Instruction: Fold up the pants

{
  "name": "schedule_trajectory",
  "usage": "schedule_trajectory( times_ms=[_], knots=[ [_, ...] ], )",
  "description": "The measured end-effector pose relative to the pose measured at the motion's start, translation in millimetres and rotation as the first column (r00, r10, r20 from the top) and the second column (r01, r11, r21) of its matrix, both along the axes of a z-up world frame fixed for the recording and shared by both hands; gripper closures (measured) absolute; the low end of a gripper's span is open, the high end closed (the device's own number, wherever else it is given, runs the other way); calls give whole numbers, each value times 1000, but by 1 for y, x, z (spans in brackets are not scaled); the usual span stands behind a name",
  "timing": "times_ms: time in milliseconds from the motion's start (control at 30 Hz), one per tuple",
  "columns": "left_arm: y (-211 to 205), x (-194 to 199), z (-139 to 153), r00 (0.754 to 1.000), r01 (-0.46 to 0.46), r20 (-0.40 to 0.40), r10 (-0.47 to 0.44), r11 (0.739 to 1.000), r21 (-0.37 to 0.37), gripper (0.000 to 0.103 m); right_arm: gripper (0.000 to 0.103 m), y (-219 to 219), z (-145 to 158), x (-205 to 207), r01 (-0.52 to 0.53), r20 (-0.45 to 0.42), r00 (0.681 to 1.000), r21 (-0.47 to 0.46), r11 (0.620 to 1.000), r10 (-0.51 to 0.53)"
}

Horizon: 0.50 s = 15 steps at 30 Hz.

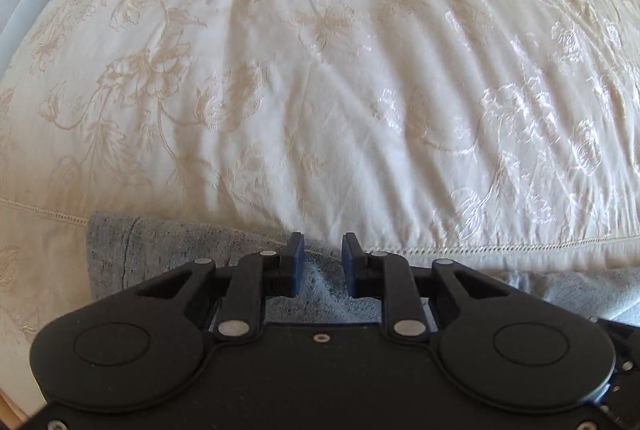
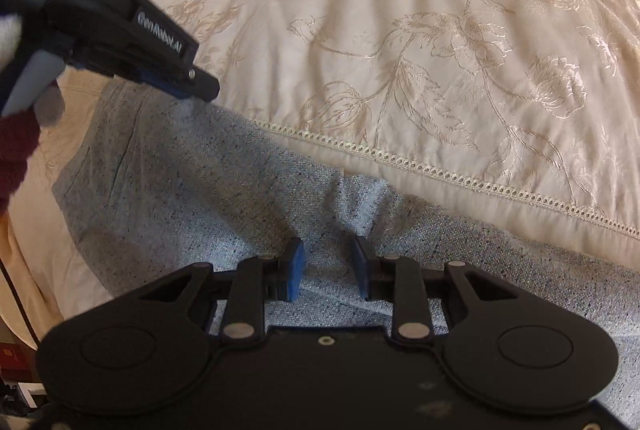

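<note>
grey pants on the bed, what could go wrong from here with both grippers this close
1. The left gripper has fabric bunched between parted jaws; it may pinch only one layer of the grey pants.
2. The pants lie against the bedspread; the right gripper might snag its lace hem.

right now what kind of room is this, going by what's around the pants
Most likely a bedroom. The grey pants lie on a bed covered by a cream floral-embroidered bedspread with an openwork hem band. The spread fills nearly the whole view, as only a bed would.
</note>
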<state>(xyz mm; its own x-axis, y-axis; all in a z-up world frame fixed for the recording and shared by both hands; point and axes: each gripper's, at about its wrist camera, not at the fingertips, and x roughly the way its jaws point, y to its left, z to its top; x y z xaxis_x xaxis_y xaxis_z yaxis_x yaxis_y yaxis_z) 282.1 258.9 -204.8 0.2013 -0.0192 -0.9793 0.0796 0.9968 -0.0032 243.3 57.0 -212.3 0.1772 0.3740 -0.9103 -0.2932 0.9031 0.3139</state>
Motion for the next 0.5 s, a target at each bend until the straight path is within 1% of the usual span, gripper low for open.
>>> schedule_trajectory(
  times_ms=[67,200,267,333,433,500],
  knots=[
    [2,-15,-7,1000,7,6,-7,1000,-4,73,75,-5,3,6,10,-10,1000,13,1000,-10],
    [4,-46,-10,998,28,63,-28,1000,-6,74,75,-21,20,13,31,3,1000,63,997,-31],
    [5,-53,-11,997,23,77,-22,1000,-11,74,74,-34,28,23,83,15,996,109,991,-85],
    [7,-57,-11,996,9,88,-7,1000,-21,74,72,-42,27,40,131,4,991,126,983,-133],
    [10,-61,-11,994,-10,108,14,999,-38,74,70,-44,12,67,163,-50,986,117,980,-158],
    [11,-62,-8,992,-11,121,17,999,-46,74,70,-44,0,79,167,-133,980,133,977,-149]
  ],
)
